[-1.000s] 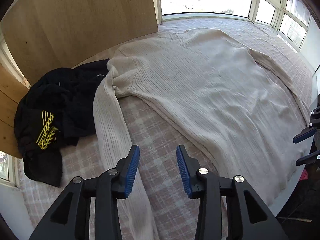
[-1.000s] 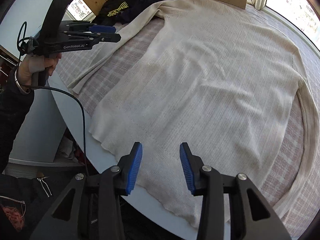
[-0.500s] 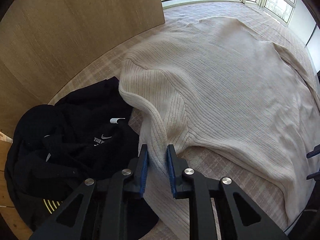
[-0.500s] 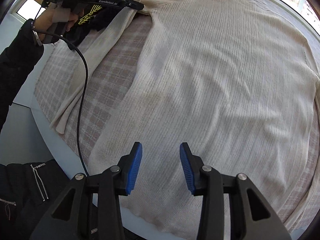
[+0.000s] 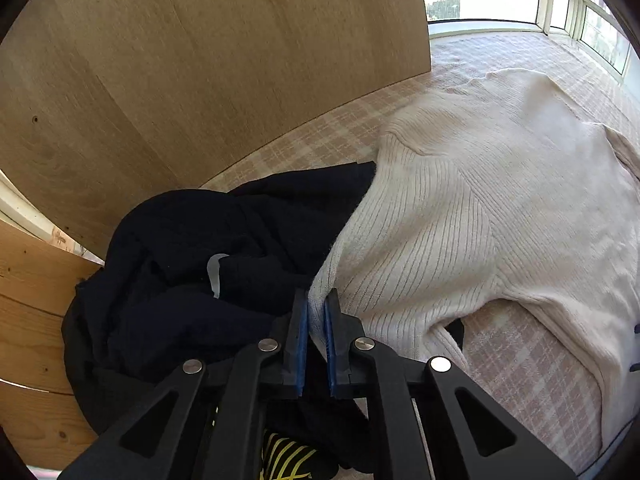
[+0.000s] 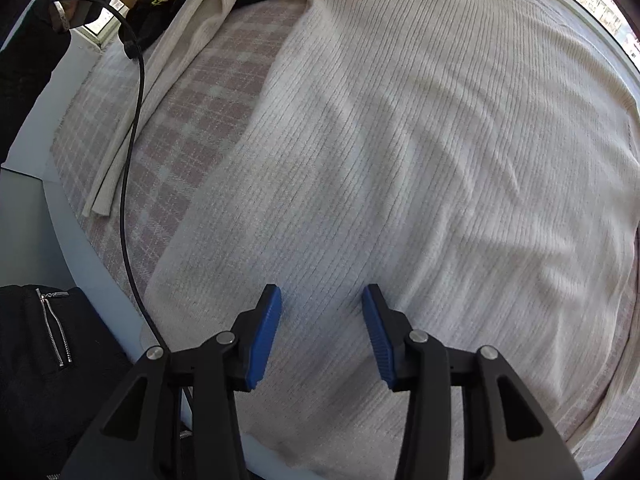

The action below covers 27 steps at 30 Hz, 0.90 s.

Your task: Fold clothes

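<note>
The left claw has just been closing and now pinches the cream ribbed sweater at its upper sleeve, beside the black garment. The right claw, jaws just widening, hovers empty above the hem. The sleeve fold looks ready to start.

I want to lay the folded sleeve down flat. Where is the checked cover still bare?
Bare checked cover shows in a wedge between the cream sweater's body and its loose sleeve, and in a strip between the wooden board and the sweater. It is crowded by the black garment, where the left tool pinches the sweater.
</note>
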Motion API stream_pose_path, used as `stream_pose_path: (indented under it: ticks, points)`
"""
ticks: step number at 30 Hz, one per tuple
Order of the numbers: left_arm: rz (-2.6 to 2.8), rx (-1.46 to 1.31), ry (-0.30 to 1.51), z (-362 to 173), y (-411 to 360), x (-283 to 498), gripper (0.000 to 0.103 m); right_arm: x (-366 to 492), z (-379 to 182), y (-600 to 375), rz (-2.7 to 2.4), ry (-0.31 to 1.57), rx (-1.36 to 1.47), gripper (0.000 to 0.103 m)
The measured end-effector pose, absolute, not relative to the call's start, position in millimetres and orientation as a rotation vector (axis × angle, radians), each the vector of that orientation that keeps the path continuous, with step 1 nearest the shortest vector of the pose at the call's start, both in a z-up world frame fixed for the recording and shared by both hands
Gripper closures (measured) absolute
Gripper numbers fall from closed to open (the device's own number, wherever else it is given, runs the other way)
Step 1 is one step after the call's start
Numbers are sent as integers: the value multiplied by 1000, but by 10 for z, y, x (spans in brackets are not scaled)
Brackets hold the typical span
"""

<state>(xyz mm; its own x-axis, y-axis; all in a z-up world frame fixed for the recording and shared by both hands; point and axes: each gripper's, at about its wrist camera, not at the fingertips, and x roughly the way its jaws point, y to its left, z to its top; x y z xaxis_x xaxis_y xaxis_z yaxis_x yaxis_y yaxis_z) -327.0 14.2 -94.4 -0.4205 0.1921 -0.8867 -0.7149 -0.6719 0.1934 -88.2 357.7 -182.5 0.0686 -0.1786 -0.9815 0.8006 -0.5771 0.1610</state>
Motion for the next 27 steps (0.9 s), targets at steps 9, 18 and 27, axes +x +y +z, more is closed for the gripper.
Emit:
stream_pose_path:
  ticks: [9, 18, 27]
  points:
    - [1718, -1198, 552, -815, 606, -2289, 87, -842, -1684, 3417, -1612, 552, 1548, 60]
    - [1468, -1243, 648, -1214, 1043, -1710, 88, -793, -1680, 3050, -1589, 527, 1490, 61]
    - [1474, -1213, 808, -1347, 1333, -1726, 87, -607, -1818, 2768, -1465, 543, 1501, 61]
